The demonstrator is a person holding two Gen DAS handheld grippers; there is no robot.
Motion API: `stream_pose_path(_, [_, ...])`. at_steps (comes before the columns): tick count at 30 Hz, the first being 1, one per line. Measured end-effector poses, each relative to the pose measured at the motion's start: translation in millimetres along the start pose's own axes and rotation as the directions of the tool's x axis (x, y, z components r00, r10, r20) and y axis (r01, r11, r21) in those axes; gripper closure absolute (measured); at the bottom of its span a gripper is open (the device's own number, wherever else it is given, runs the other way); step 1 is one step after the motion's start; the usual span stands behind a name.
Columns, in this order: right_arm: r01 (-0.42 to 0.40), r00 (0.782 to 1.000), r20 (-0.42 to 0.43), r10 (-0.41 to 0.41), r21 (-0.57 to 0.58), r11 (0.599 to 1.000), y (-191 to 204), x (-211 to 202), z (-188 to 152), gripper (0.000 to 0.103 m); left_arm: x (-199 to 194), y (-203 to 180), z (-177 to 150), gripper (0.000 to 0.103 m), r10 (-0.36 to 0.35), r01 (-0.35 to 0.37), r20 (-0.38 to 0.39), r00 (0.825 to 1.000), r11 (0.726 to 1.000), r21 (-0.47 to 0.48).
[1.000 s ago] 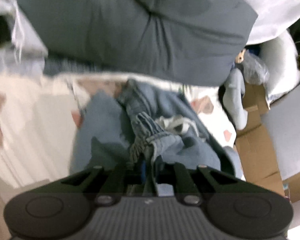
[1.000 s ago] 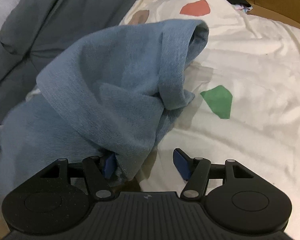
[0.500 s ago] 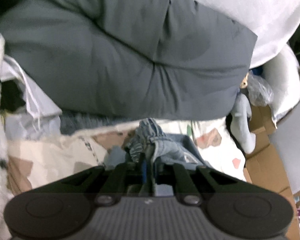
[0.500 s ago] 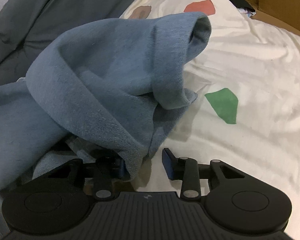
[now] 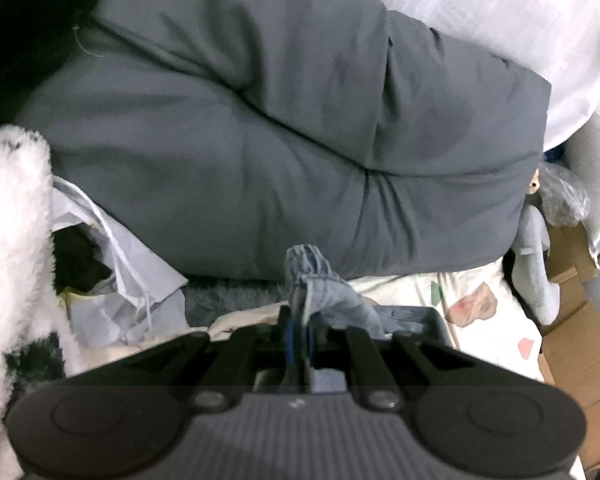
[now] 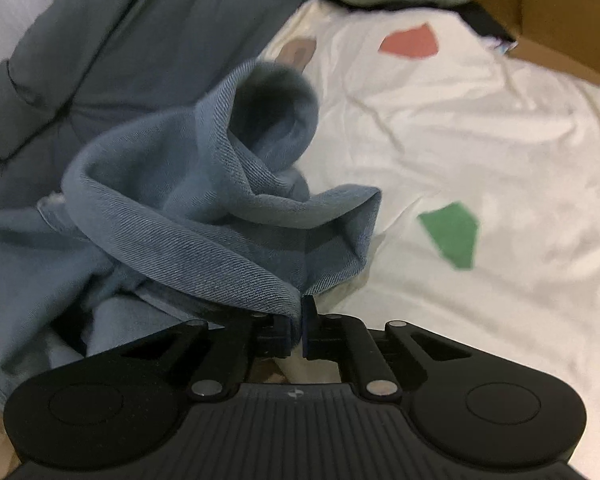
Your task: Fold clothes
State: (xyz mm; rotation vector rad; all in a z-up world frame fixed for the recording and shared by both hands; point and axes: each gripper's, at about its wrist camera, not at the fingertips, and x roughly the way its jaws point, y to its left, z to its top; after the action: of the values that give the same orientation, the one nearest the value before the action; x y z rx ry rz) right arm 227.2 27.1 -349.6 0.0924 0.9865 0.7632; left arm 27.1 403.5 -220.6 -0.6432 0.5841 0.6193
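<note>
Clamping blue denim garment [image 6: 204, 216], both grippers [image 5: 298, 328] [image 6: 302, 322] beside cardboard box [image 6: 548, 12].

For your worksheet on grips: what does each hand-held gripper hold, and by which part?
Both hold blue denim clothing. The left hand-held gripper pinches a bunched, frayed edge; the right hand-held gripper pinches a rolled fold of denim.

Jeans [image 6: 204, 216] on the sheet [image 6: 480, 152], duvet [image 6: 120, 40] behind, cardboard box [image 6: 540, 12] at far right
</note>
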Motion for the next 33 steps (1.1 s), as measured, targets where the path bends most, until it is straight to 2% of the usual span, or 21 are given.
stream_pose_path(5, [0.062, 0.997, 0.044, -0.063, 0.025, 0.998, -15.5, -33.9, 14.5, 0.101, -0.4, 5.8, 0.3, 0.096, 0.009, -0.009, -0.003, 1.0, 1.0, -0.006])
stream_pose_path(13, [0.162, 0.985, 0.06, -0.165, 0.047, 0.986, -54.4, -92.9, 60.6, 0.102, -2.3, 17.4, -4.1, 0.096, 0.028, -0.029, -0.011, 1.0, 0.999, -0.041])
stream_pose_path(22, [0.28, 0.96, 0.022, -0.279, -0.065, 0.958, -88.2, -157.0, 95.1, 0.102, 0.1, 24.1, -16.6, 0.096, 0.026, -0.028, -0.036, 0.999, 0.998, -0.06])
stream_pose_path(28, [0.316, 0.947, -0.009, -0.322, -0.17, 0.933, -98.1, -175.1, 117.4, 0.102, 3.6, 23.2, -21.1, 0.096, 0.016, -0.018, -0.043, 0.999, 0.998, -0.06])
stream_pose_path(32, [0.345, 0.933, -0.033, -0.357, -0.187, 0.92, -110.0, -163.9, 140.9, 0.101, 5.8, 24.4, -25.2, 0.096, 0.021, -0.024, -0.055, 0.998, 0.997, -0.068])
stream_pose_path(33, [0.349, 0.93, -0.054, -0.363, -0.17, 0.921, -114.6, -157.2, 146.2, 0.095, 6.3, 26.0, -27.1, 0.096, 0.023, -0.028, -0.062, 0.998, 0.997, -0.077])
